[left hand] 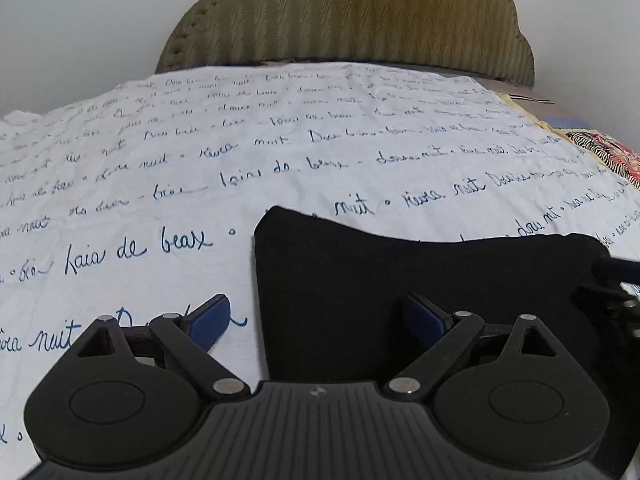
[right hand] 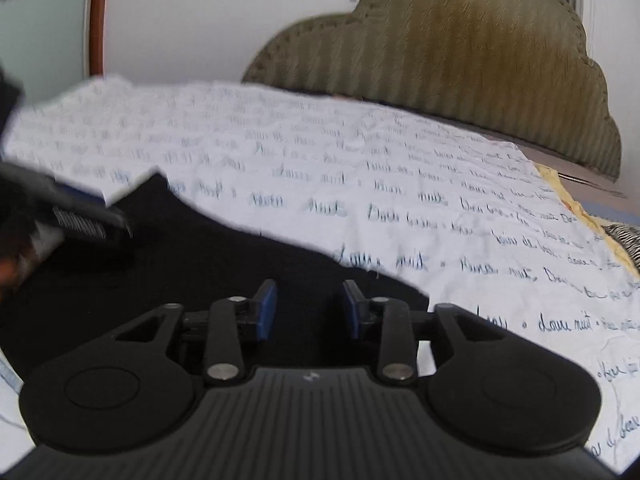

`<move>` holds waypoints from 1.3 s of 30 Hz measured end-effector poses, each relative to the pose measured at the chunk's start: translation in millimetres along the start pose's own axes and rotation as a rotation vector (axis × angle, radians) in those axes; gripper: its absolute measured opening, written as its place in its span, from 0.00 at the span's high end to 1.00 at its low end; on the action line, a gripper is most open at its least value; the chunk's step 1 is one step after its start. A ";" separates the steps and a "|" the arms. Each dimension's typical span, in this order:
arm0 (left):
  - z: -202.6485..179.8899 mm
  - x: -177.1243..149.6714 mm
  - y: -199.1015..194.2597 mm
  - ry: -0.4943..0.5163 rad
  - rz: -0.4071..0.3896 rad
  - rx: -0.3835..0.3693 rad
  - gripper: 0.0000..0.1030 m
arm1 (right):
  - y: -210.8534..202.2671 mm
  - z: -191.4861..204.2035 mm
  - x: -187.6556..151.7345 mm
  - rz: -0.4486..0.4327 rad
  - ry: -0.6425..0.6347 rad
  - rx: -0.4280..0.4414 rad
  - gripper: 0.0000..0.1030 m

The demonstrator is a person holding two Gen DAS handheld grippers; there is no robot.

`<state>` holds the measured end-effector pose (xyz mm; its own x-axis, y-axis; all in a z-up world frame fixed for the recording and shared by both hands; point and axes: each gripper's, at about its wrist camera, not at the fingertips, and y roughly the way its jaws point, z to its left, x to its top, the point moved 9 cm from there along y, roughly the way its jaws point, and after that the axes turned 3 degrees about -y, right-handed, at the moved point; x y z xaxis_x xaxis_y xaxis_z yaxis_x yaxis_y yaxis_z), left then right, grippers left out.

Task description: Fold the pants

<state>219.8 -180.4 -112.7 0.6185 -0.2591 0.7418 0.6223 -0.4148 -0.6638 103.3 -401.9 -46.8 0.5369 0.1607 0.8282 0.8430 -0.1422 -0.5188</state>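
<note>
The black pants (left hand: 420, 272) are lying folded on the script-printed bed sheet (left hand: 200, 152), filling the lower right of the left wrist view. The left claw (left hand: 316, 320) is standing wide apart, empty. The right claw (right hand: 308, 312) is hovering over the pants, narrowly apart, gripping nothing.

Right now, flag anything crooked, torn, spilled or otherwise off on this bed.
Nothing is spilled or torn. The black pants lie flat on the script-printed sheet, their far edge dipping unevenly. Both grippers are empty above them.
</note>
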 end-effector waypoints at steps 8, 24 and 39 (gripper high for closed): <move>4.4 -3.6 1.9 -0.038 0.002 -0.012 0.06 | -16.4 -4.4 -1.4 -0.053 0.111 -0.077 0.61; 2.9 -7.6 2.3 -0.005 -0.035 0.036 0.01 | -12.4 59.8 -28.6 -0.110 0.017 -0.083 0.12; 3.1 -8.5 4.1 -0.005 -0.039 0.037 0.00 | -7.5 53.4 -31.6 -0.117 0.054 -0.056 0.00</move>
<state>218.6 -177.2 -122.0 0.5957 -0.2385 0.7670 0.6634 -0.3922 -0.6373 81.8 -353.8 -80.3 0.4313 0.1270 0.8932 0.8956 -0.1801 -0.4068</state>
